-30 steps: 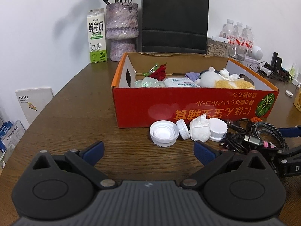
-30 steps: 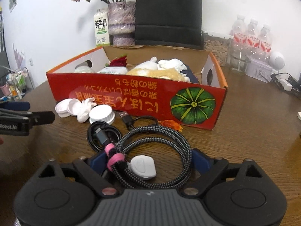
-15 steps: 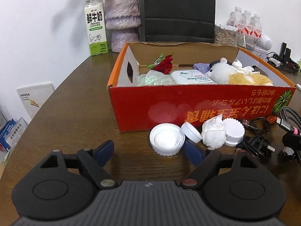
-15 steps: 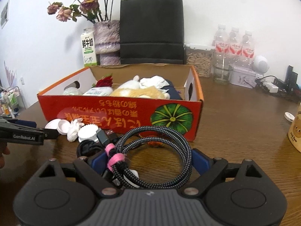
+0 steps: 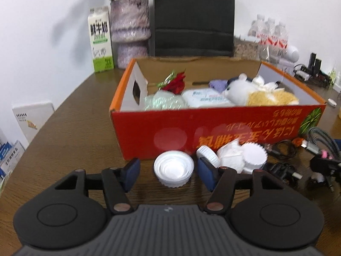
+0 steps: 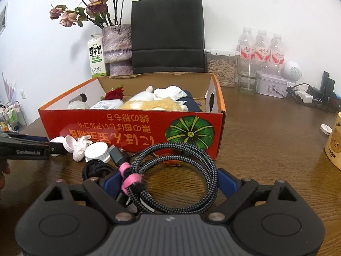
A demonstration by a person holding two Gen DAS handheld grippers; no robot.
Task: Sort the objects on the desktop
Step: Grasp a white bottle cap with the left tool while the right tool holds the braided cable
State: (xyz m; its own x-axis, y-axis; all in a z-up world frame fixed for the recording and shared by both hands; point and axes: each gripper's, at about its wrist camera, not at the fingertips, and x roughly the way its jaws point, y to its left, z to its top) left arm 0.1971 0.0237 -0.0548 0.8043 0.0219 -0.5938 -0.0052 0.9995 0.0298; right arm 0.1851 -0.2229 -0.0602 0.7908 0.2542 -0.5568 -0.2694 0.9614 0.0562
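Cable coil [image 6: 170,177] sat pinched in our right gripper [image 6: 168,183] (boxward, presumably); left gripper [image 5: 168,170] spread around the white lid [image 5: 173,168].

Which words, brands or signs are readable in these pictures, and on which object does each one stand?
"鲜牛奶": milk carton; smaller print below unreadable.
"GenRobot.AI": side of the left gripper.
"Pink Bear": yellow mug; upper word cut off.
Red box: large upside-down yellow East Asian characters, not reliably readable.
Water bottle labels, wipes pack: too small.
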